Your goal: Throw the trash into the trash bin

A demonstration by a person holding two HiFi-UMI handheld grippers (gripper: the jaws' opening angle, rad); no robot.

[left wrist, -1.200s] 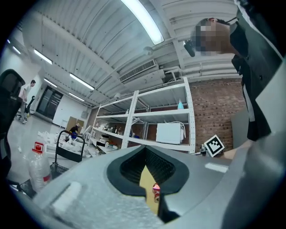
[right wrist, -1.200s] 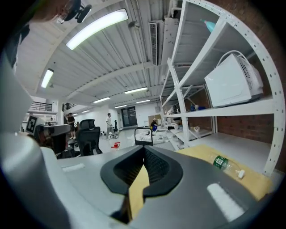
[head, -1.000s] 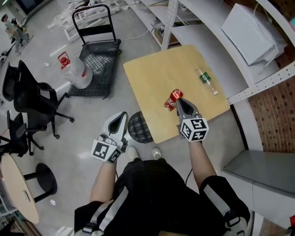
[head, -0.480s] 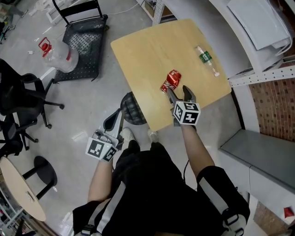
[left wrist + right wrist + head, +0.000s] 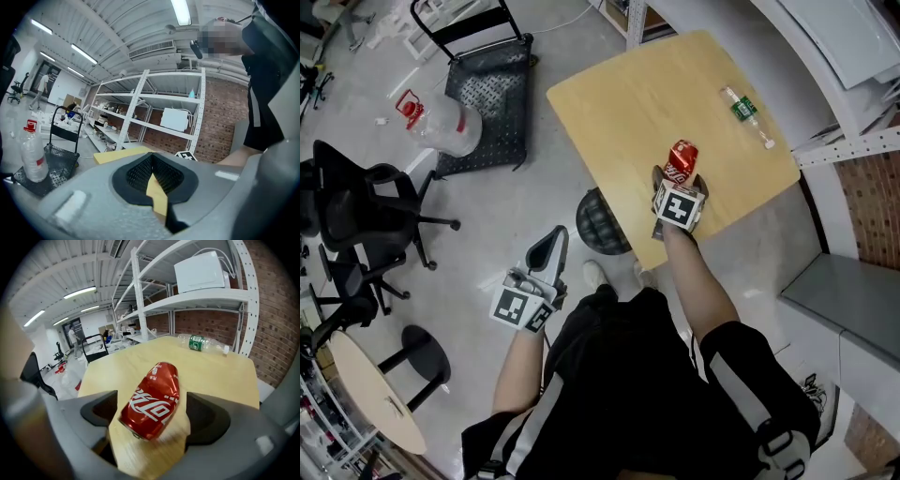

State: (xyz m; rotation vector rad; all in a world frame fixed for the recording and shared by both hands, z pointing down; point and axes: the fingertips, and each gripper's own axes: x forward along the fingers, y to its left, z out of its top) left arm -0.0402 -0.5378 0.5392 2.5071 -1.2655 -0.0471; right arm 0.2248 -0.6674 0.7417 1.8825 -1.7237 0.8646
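Right gripper view: our right gripper point(image 5: 151, 414), jaws just opened, flanks the dented can point(image 5: 154, 394) (light, crushable, slippery); we advise gripping mid-body.

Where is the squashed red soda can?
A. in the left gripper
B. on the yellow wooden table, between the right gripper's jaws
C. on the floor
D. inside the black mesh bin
B: the squashed red soda can lies on the yellow wooden table between the jaws of the right gripper; they have just been opening and stand clear of it.
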